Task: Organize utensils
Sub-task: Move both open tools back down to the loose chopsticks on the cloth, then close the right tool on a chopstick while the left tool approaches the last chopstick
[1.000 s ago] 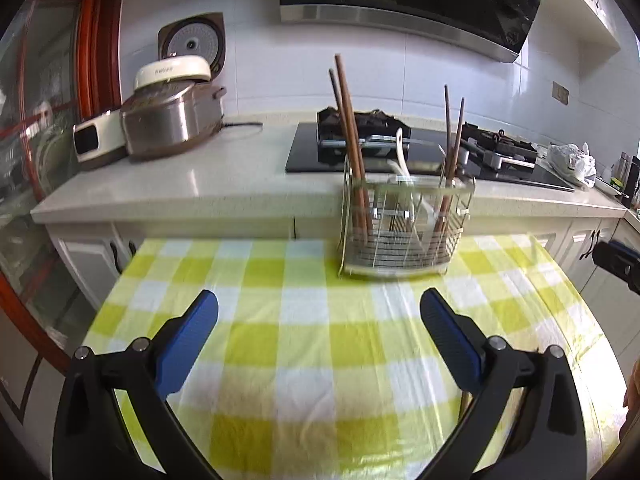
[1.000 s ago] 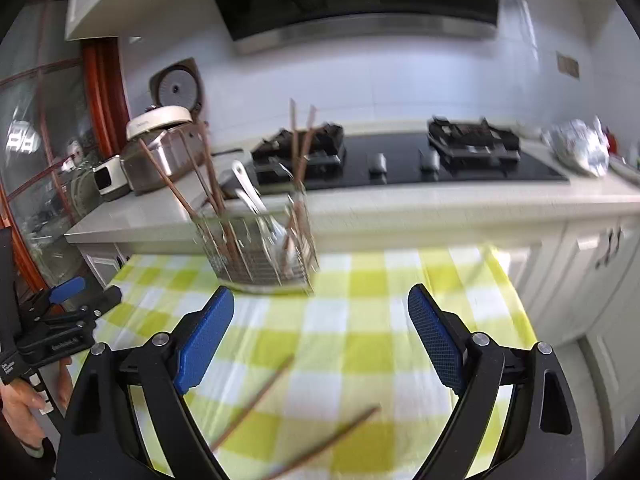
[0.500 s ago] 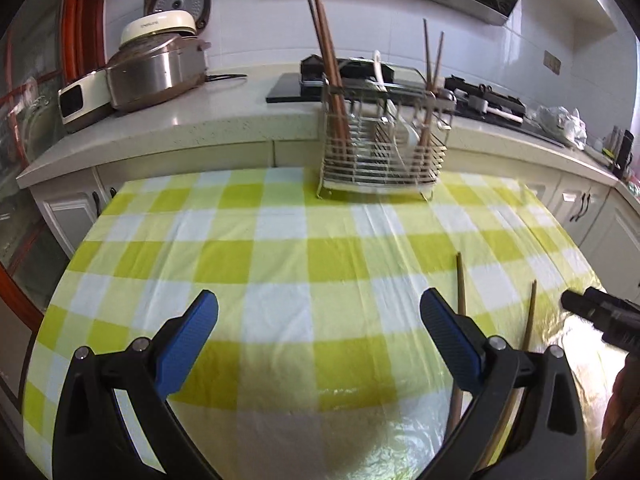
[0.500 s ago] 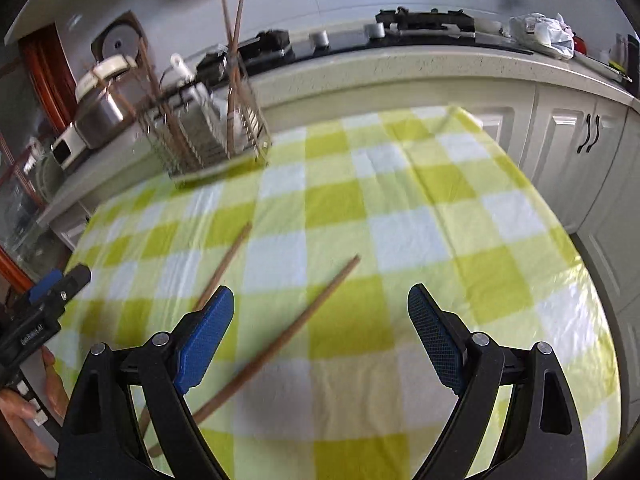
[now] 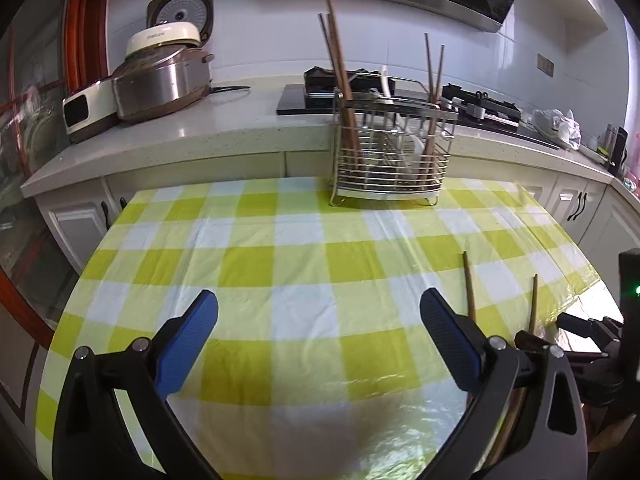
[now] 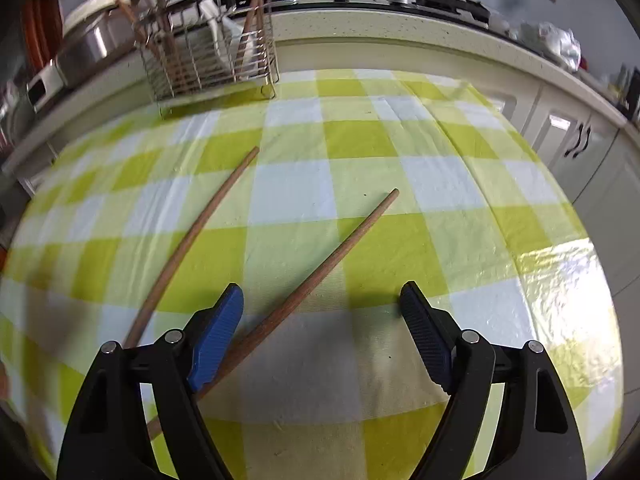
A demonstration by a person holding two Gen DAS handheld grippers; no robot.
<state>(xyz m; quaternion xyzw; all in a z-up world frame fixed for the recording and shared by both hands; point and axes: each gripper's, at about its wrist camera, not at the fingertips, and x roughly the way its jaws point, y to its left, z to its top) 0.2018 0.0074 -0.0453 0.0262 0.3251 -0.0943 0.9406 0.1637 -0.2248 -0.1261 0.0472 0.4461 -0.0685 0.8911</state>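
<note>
Two brown wooden chopsticks lie loose on the yellow-checked tablecloth: one [image 6: 192, 236] to the left, one [image 6: 328, 264] running between my right gripper's fingers. My right gripper [image 6: 322, 320] is open and low over this second chopstick, its left fingertip [image 6: 224, 320] close beside it. My left gripper [image 5: 318, 320] is open and empty above the cloth; the same two chopsticks [image 5: 469, 286] [image 5: 533, 302] lie to its right. A wire utensil rack [image 5: 390, 152] with several chopsticks and a white spoon stands at the table's far edge, also in the right wrist view [image 6: 212, 52].
A counter [image 5: 224, 124] behind the table carries a rice cooker [image 5: 160, 76] and a black hob [image 5: 484, 110]. White cabinets [image 6: 576, 136] stand at the right. The table edge [image 6: 600, 264] falls away close on the right. The right gripper body [image 5: 592, 344] shows at lower right.
My right gripper has tilted down and come closer, so one chopstick now lies between its fingers. My left gripper has pulled back a little and raised its view.
</note>
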